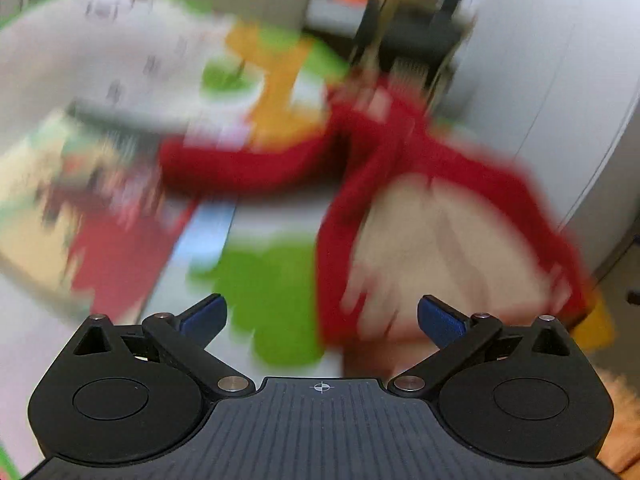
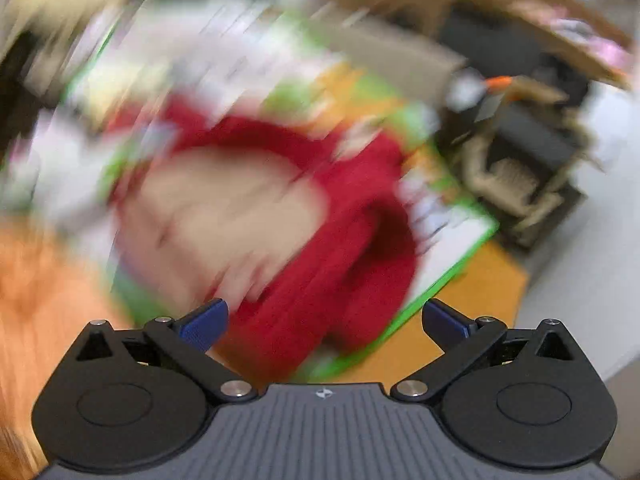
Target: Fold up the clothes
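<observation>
In the left wrist view, the left hand-held gripper (image 1: 322, 316) hangs with its blue pads well apart and empty over a colourful play mat (image 1: 272, 296). The red garment with a cream panel (image 1: 440, 232) lies spread on the mat ahead and to the right, a sleeve trailing leftward. Judging from this, a good fold starts by pinching an edge, not the middle.

The right wrist view shows the right hand-held gripper (image 2: 324, 318) equally spread and empty, the garment directly ahead, plus the mat's green border (image 2: 452, 272) and an orange floor (image 2: 480, 300) that the other view barely shows. Both views are heavily blurred.

We can read no text, label or number anywhere; both views are badly blurred by motion
</observation>
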Tool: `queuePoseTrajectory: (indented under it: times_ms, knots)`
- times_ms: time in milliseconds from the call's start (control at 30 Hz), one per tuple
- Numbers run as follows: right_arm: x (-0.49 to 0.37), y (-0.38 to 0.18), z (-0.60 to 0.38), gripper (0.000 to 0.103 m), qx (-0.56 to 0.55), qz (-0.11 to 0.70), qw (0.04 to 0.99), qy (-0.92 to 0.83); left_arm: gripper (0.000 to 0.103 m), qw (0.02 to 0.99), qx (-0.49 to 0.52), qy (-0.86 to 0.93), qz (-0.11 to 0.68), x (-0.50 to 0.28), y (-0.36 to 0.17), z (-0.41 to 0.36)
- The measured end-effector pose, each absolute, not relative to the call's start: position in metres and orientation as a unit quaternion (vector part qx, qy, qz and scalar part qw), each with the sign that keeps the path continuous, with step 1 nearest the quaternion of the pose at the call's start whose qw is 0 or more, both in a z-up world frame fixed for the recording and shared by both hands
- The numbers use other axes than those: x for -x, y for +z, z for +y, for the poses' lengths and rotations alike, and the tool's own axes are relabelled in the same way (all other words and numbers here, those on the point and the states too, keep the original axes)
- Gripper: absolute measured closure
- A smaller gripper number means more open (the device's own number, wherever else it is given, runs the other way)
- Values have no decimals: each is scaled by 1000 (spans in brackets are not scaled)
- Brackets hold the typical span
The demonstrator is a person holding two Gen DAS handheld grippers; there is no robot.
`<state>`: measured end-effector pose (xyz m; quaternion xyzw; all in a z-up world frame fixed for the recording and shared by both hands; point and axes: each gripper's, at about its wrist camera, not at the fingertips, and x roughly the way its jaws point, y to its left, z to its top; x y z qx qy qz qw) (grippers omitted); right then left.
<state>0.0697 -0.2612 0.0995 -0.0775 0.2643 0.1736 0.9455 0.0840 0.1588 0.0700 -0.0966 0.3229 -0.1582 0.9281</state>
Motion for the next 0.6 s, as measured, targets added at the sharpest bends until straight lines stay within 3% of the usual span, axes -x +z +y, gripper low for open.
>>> queuePoseTrajectory:
  times_ms: [67,167,233,400,467,600]
  knots:
    - [-103,123,-293,0,-66,231,960,142,0,927,143,-204,279,-109,93,147]
    - [-197,74,-312,0,-216,348,891,193,0,898,193,-290,267,-162,96,101]
    - [-237,43,-303,0,-214,372,895,126,0,875,183,-328,305,-203,79,69]
    - [-283,10,-259,0,-12,390,918,77,0,858,142,-268,414,-275,9,17]
    - [-288,-4,-262,0,-12,412,907,81,0,849,145,-251,441,-279,-14,18]
    - [-282,-24,-262,0,-28,432,899,66,0,858,150,-260,417,-276,-22,28]
